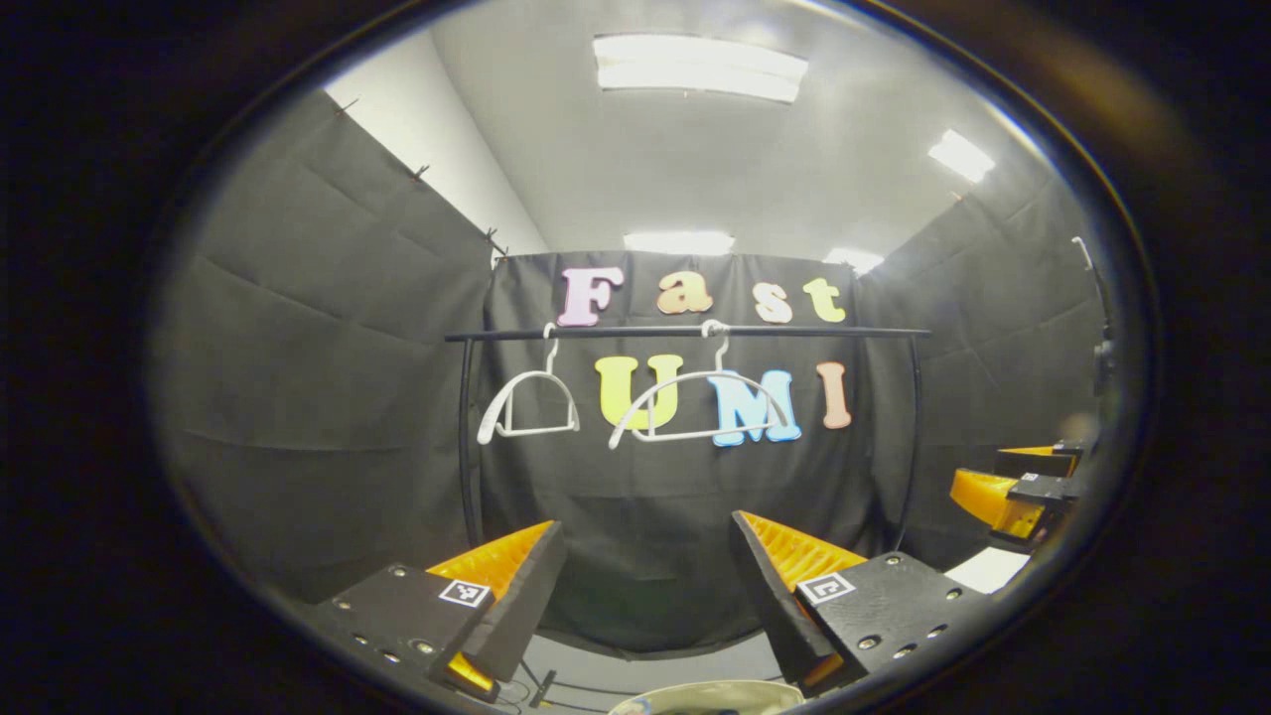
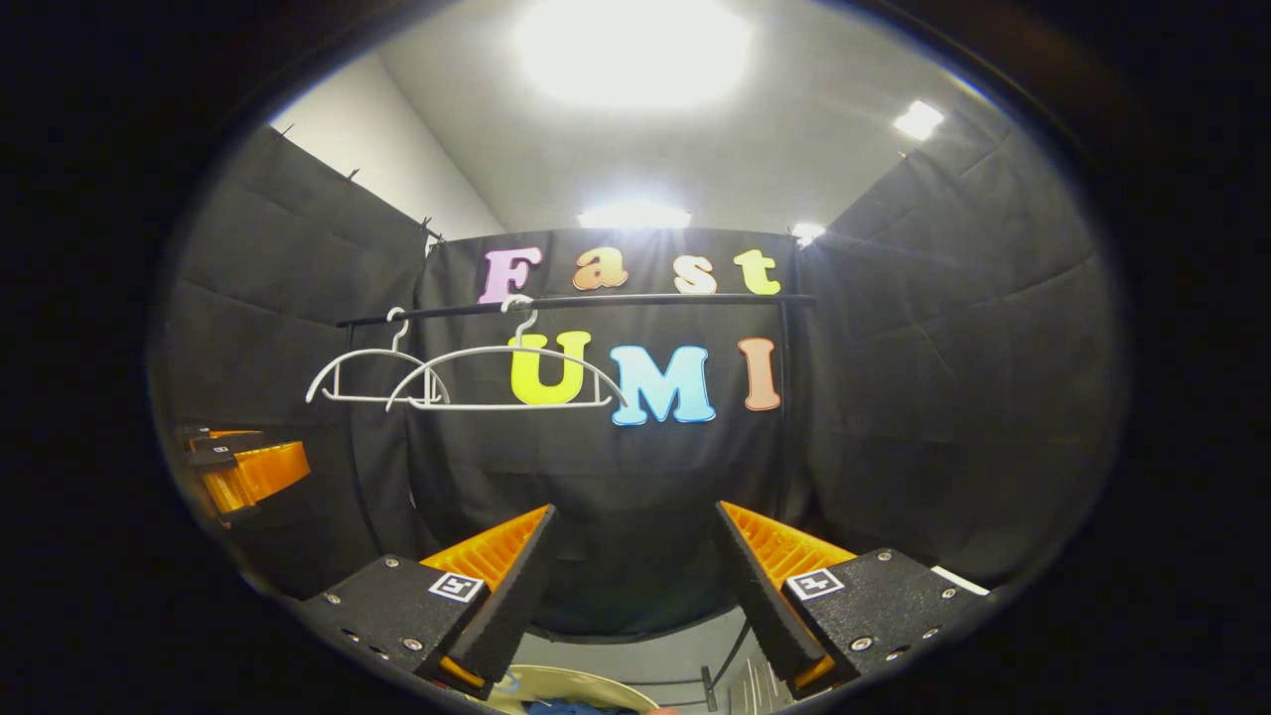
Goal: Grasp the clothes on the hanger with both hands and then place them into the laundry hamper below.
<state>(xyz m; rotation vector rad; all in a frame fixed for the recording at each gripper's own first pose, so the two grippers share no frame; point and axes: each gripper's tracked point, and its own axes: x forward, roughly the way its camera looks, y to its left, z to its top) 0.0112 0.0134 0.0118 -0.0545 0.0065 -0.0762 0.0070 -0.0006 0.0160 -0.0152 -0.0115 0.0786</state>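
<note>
We hold the left gripper (image 1: 645, 586) and right gripper (image 2: 631, 581) with fingers spread, gripping nothing. At six o'clock below them the laundry hamper (image 2: 556, 690) rim holds something blue. Beyond, toward twelve o'clock, two bare hangers (image 2: 501, 377) hang on the rail (image 1: 685, 333).

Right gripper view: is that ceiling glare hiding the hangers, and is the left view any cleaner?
Right gripper view: ceiling light blows out, yet both hangers stay sharp. Left gripper view: ceiling panel keeps its shape, rail bows from fisheye.
</note>
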